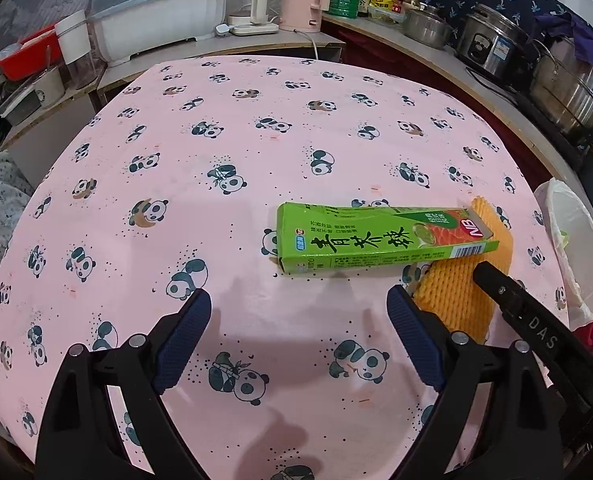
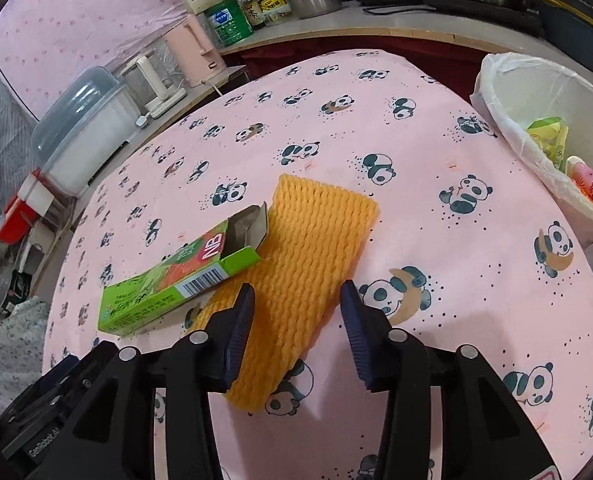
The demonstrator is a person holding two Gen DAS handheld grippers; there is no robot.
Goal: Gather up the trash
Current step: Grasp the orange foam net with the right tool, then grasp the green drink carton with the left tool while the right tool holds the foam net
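Surface: a table covered by a pink cloth printed with pandas [image 1: 256,168] is seen in both views.
Green item: a long green cardboard carton with an open grey-lined end flap [image 2: 168,280] is laid flat near the table's middle; its open end is rested on the foam sheet.
Yellow item: a yellow-orange foam net sleeve, flattened [image 2: 308,248], is laid on the cloth, partly under the carton.
Bin: a round bin lined with a white plastic bag [image 2: 496,92] is placed at the table's edge; colourful wrappers are seen inside.
Left gripper [image 1: 298,312]: jaws are spread wide above bare cloth; nothing is held.
Right gripper [image 2: 298,304]: jaws are partly parted over the sleeve's near end; the pads are not seen pressed on it, and no grip is noted.
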